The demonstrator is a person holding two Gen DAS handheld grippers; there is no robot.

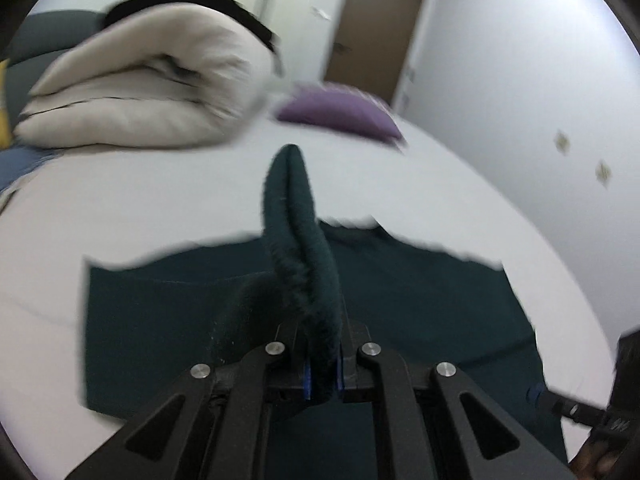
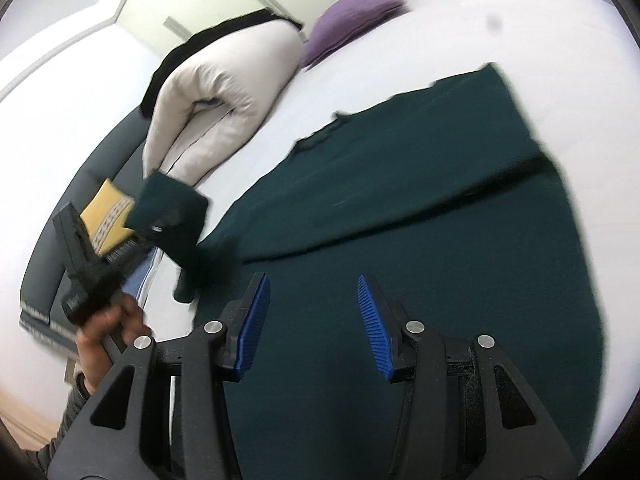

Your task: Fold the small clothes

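A dark teal garment (image 1: 420, 304) lies spread flat on the white bed (image 1: 160, 208). It also shows in the right wrist view (image 2: 420, 200). My left gripper (image 1: 322, 372) is shut on the garment's sleeve cuff (image 1: 296, 208), which stands up between the blue pads. In the right wrist view the left gripper (image 2: 148, 236) holds that sleeve (image 2: 172, 204) lifted at the garment's left side. My right gripper (image 2: 312, 320) is open and empty, hovering over the garment's lower part.
A folded cream duvet (image 1: 140, 92) with a black edge lies at the head of the bed, with a purple pillow (image 1: 340, 110) beside it. A yellow cushion (image 2: 106, 210) lies by the dark headboard (image 2: 80, 184). A brown door (image 1: 376, 28) is behind.
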